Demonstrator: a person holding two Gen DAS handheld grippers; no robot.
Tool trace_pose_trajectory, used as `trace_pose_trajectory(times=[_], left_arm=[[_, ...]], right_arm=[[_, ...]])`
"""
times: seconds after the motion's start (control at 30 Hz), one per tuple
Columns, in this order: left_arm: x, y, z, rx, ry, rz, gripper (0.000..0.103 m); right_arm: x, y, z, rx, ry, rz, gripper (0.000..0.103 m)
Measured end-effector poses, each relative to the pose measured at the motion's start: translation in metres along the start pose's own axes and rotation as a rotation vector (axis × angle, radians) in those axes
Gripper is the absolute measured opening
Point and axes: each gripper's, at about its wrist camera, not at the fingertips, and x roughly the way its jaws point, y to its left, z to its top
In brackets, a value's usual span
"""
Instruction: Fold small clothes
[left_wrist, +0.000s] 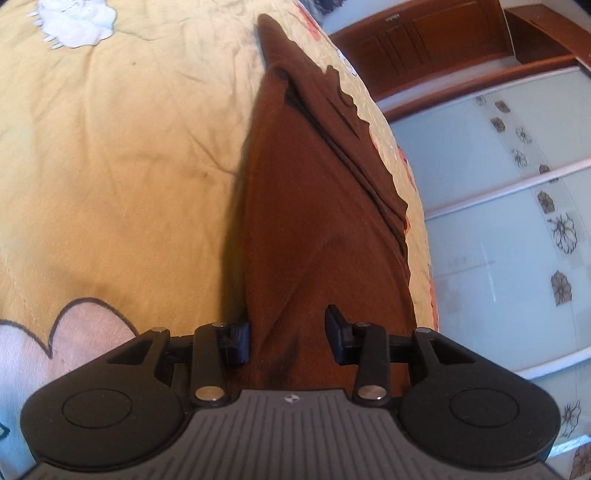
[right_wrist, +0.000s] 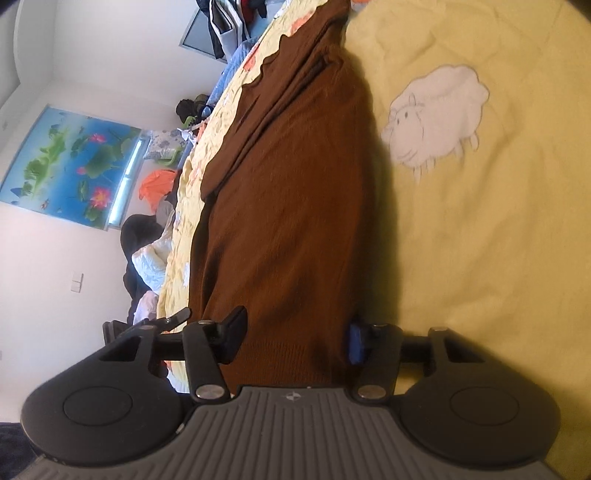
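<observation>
Brown knitwear is lying stretched in a long band on the bed, and both grippers are working at opposite ends of it. The brown garment (left_wrist: 317, 206) is resting on the yellow bedspread (left_wrist: 118, 158), already doubled lengthwise, with its layered edges and a scalloped hem showing along the side nearer the bed's edge.

In the left wrist view, the left gripper (left_wrist: 288, 341) is straddling one end of the cloth. Its jaws are standing partly spread; the cloth is passing between them, one pad is touching the fabric's edge and the other is sitting on top of the cloth, so I am reading this as a loose hold, not a firm pinch.

In the right wrist view, the right gripper (right_wrist: 293, 338) is straddling the ribbed end. Its jaws are bracketing the full width of the band, with both pads against the fabric's sides, which looks like a pinch on the bunched cloth.

Holding both ends at once is probably keeping the band taut and straight, so the folded layers are staying aligned. A printed sheep (right_wrist: 436, 118) is lying just beside the garment on the bedspread.
</observation>
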Motion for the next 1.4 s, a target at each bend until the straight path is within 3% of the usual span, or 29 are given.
trace_pose_trajectory(times=[0.03,0.07,0.1,0.23,0.3,0.37,0.43,0.5,0.53,0.57,0.67,0.73,0.77,0.8,0.83,0.87,1.03,1.07,1.1,1.17,1.23,1.27,1.3,1.37,1.4], left_arm=[[0.0,-0.002,0.001,0.007,0.001,0.021,0.03],[0.0,-0.004,0.004,0.021,0.003,0.046,0.016],[-0.002,-0.005,0.006,0.032,0.003,0.062,0.011],[-0.017,-0.007,0.013,0.063,-0.011,0.076,0.011],[-0.017,-0.002,0.012,0.079,-0.002,0.128,0.011],[-0.017,0.011,0.009,0.027,0.016,0.093,0.009],[-0.017,0.017,0.004,-0.028,0.078,0.032,0.015],[-0.022,0.016,-0.007,-0.031,0.083,-0.022,0.05],[-0.025,0.017,-0.012,-0.04,0.073,-0.057,0.061],[-0.026,0.017,-0.017,-0.057,0.068,-0.089,0.077],[-0.021,0.011,-0.033,-0.065,0.066,-0.108,0.079],[-0.018,0.004,-0.039,-0.048,0.045,-0.101,0.078],[-0.017,0.001,-0.04,-0.043,0.038,-0.084,0.067],[-0.013,-0.002,-0.04,-0.037,0.049,-0.051,0.023],[-0.008,-0.004,-0.041,-0.02,0.074,0.0,0.002],[-0.006,-0.006,-0.041,-0.002,0.074,0.041,0.004],[-0.026,-0.015,-0.044,0.117,0.081,0.171,0.004],[-0.028,-0.013,-0.044,0.127,0.084,0.17,0.004],[-0.029,-0.011,-0.042,0.126,0.087,0.167,0.004],[-0.03,-0.013,-0.037,0.141,0.097,0.179,0.004],[-0.036,-0.017,-0.029,0.184,0.113,0.201,0.006],[-0.042,-0.023,-0.025,0.209,0.097,0.213,0.007],[-0.05,-0.031,-0.019,0.245,0.059,0.229,0.008],[-0.059,-0.052,-0.003,0.319,-0.006,0.263,0.01],[-0.059,-0.061,0.006,0.335,-0.03,0.255,0.014]], right_arm=[[0.005,0.001,0.001,-0.017,0.023,-0.031,0.012],[0.006,0.004,0.0,-0.044,0.037,-0.043,0.011],[0.004,0.007,0.001,-0.058,0.041,-0.034,0.011],[-0.034,0.016,0.005,-0.115,-0.016,-0.04,0.011],[-0.044,0.0,0.005,-0.092,-0.015,-0.115,0.01],[-0.04,-0.018,0.002,-0.03,0.004,-0.098,0.009],[-0.037,-0.022,-0.004,0.023,-0.019,-0.053,0.015],[-0.036,-0.018,-0.011,0.014,-0.035,-0.004,0.033],[-0.037,-0.017,-0.014,0.015,-0.04,0.03,0.052],[-0.038,-0.016,-0.017,0.014,-0.04,0.053,0.06],[-0.036,-0.014,-0.019,0.01,-0.041,0.05,0.062],[-0.033,-0.013,-0.015,0.009,-0.034,0.049,0.061],[-0.03,-0.011,-0.012,0.007,-0.032,0.038,0.055],[-0.027,-0.011,-0.011,0.012,-0.026,0.027,0.043],[-0.022,-0.009,-0.009,0.012,-0.011,0.001,0.031],[-0.014,-0.005,-0.009,-0.007,0.008,-0.022,0.013],[-0.034,0.0,-0.018,-0.067,-0.007,-0.049,0.012],[-0.034,-0.006,-0.02,-0.058,0.0,-0.076,0.012],[-0.034,-0.014,-0.023,-0.034,-0.002,-0.07,0.006],[-0.032,-0.021,-0.025,-0.001,-0.02,-0.036,0.006],[-0.033,-0.015,-0.023,-0.013,-0.027,-0.045,0.014],[-0.035,-0.01,-0.02,-0.03,-0.035,-0.059,0.026],[-0.041,-0.002,-0.015,-0.052,-0.068,-0.082,0.046],[-0.051,0.016,0.0,-0.108,-0.181,-0.123,0.061],[-0.053,0.027,0.01,-0.149,-0.233,-0.155,0.061]])
